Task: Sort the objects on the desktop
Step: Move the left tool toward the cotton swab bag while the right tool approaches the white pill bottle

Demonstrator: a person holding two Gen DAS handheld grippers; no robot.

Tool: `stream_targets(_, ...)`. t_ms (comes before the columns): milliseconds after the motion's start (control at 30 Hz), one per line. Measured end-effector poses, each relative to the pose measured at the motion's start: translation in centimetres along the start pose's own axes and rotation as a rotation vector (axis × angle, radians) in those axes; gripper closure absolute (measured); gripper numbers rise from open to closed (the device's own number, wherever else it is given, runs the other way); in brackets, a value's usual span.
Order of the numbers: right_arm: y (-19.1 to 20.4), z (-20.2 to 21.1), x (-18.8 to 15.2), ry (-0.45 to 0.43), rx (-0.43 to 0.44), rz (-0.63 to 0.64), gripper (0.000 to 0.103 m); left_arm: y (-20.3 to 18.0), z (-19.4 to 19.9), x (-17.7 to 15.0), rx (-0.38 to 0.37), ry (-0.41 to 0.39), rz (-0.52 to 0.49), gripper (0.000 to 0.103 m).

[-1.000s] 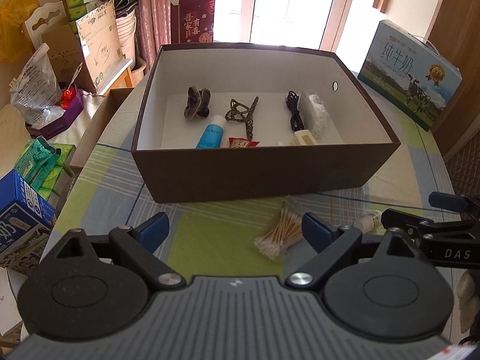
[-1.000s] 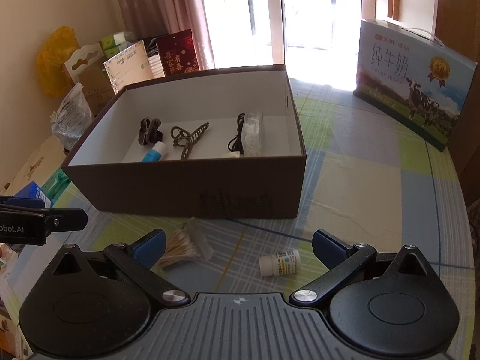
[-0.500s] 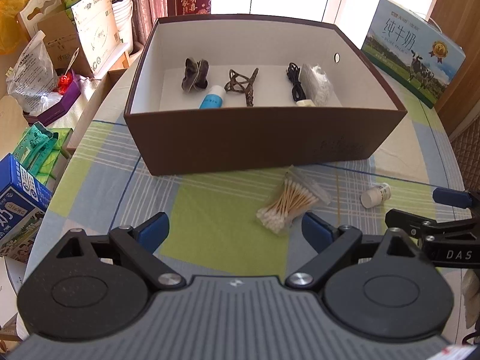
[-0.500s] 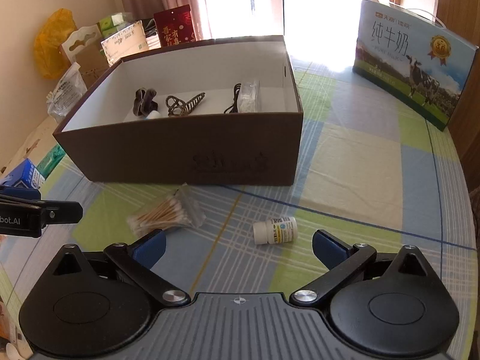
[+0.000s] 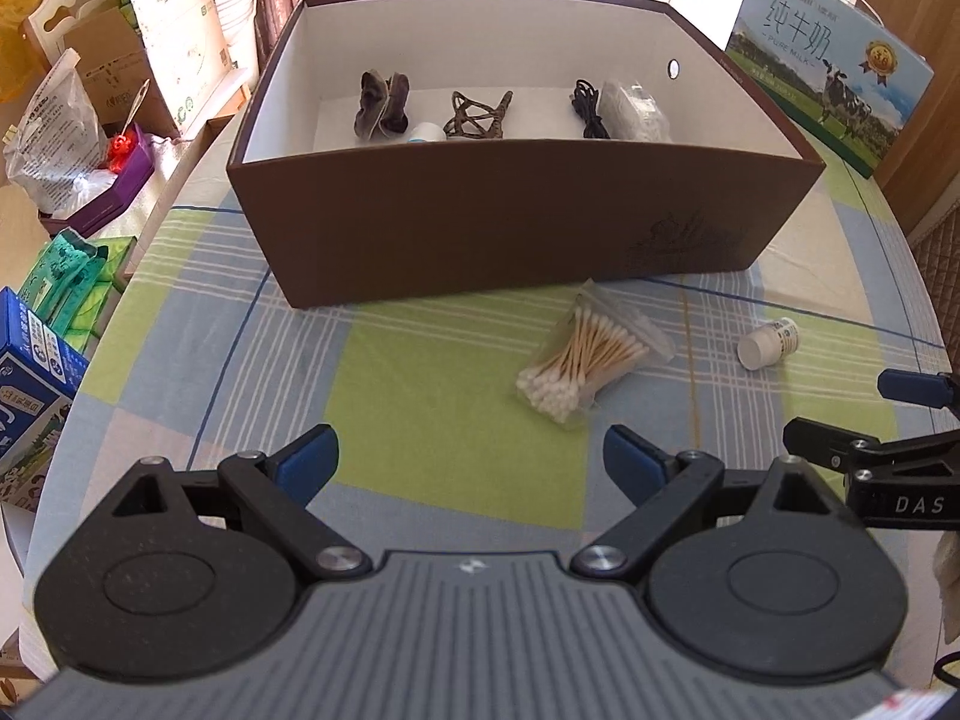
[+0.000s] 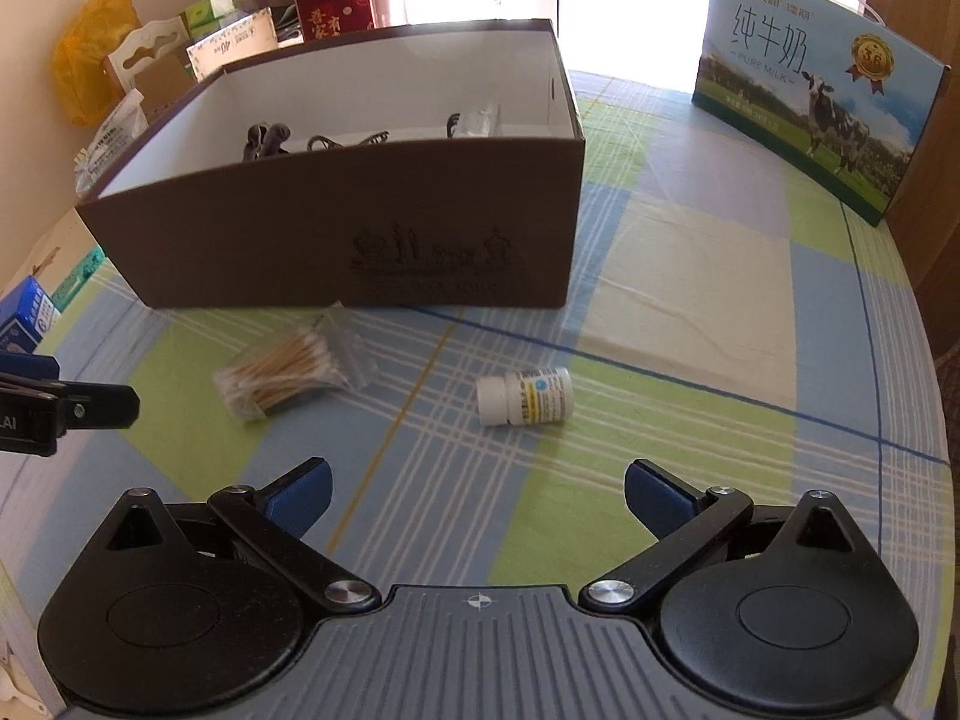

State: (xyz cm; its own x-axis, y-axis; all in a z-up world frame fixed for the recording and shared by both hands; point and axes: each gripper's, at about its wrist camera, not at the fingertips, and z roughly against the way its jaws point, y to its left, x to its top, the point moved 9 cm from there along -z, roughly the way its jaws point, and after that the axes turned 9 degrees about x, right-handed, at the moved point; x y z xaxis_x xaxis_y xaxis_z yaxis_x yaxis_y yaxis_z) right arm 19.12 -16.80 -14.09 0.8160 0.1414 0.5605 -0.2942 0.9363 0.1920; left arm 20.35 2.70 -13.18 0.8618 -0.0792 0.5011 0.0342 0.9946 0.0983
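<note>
With both my left gripper (image 5: 471, 456) and right gripper (image 6: 477, 489) spread wide and empty, I'd pinch the light, slippery pill bottle (image 6: 525, 396) across its rigid body.

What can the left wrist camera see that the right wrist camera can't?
Only the left wrist view shows the purple box with a red toy beside the table, and the little blue-and-white bottle inside the brown box.

Only the right wrist view shows the yellow plastic bag by the wall.

Both show the bag of cotton swabs, the white pill bottle and the milk carton.
</note>
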Motion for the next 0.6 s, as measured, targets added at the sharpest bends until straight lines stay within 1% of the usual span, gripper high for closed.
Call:
stream_targets(133, -0.8, -0.4, -0.7, 0.007, -0.006, -0.017, 0.002, -0.6, -0.4, -0.3, -0.023, -0.023, -0.030, 0.010)
stream_targets(367, -2.1, -1.1, -1.6, 0.015, -0.030, -0.034, 0.002, -2.5, -1.4, -0.6, -0.067, -0.062, -0.124, 0.011)
stream_targets(500, -2.7, -1.7, -2.3, 0.032, -0.037, -0.043, 0.002, -3.7, -2.6, -0.9, -0.098, -0.064, -0.191, 0.015)
stream_targets(600, -3.4, -2.2, -3.0, 0.046, -0.047, -0.057, 0.002, -4.4, -3.5, -0.9, -0.103, -0.073, -0.239, 0.018)
